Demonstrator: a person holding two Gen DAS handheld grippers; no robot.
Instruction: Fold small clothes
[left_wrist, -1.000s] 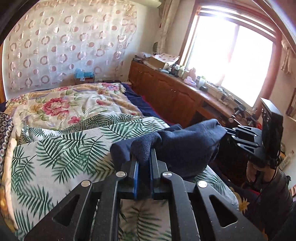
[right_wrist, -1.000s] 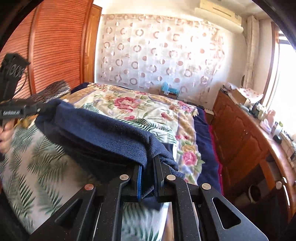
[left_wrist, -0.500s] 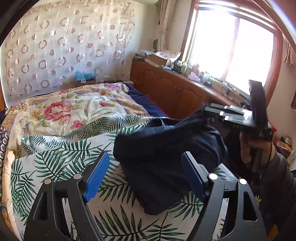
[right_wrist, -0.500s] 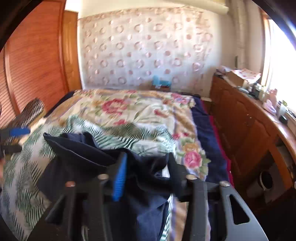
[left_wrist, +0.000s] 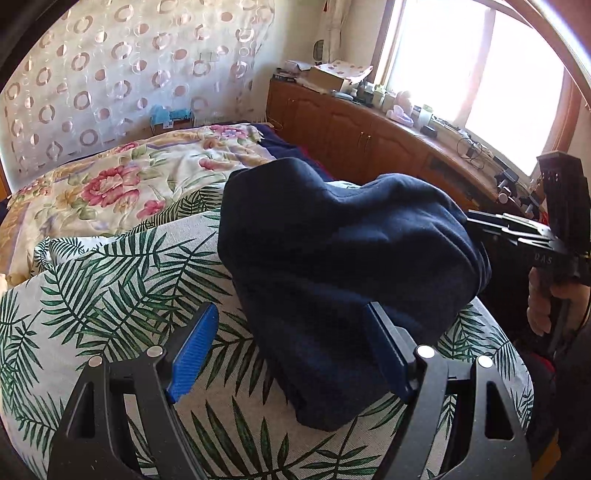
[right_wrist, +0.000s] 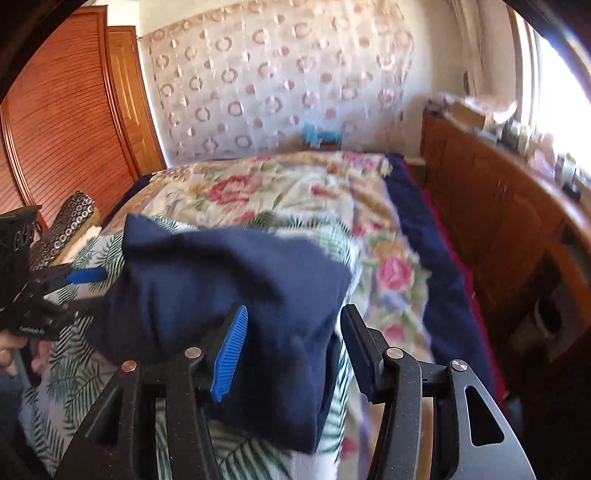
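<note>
now | left hand-held gripper open | right hand-held gripper opening, navy garment between its jaws, seemingly unpinched | risk: bunched garment near bed edge slumps, fold spoils

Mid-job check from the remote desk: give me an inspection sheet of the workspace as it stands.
Surface: palm-leaf cover over a floral quilt on the bed.
Job's things: navy garment lies bunched on the cover.
Clutter: patterned cushion at the bed's far edge.
Grippers: left claw open, garment's near edge between its fingers, unpinched; right claw opening, cloth between its pads.
Cables: wires on the cabinet top.
Surroundings: wooden cabinet, window, louvred wardrobe.
</note>
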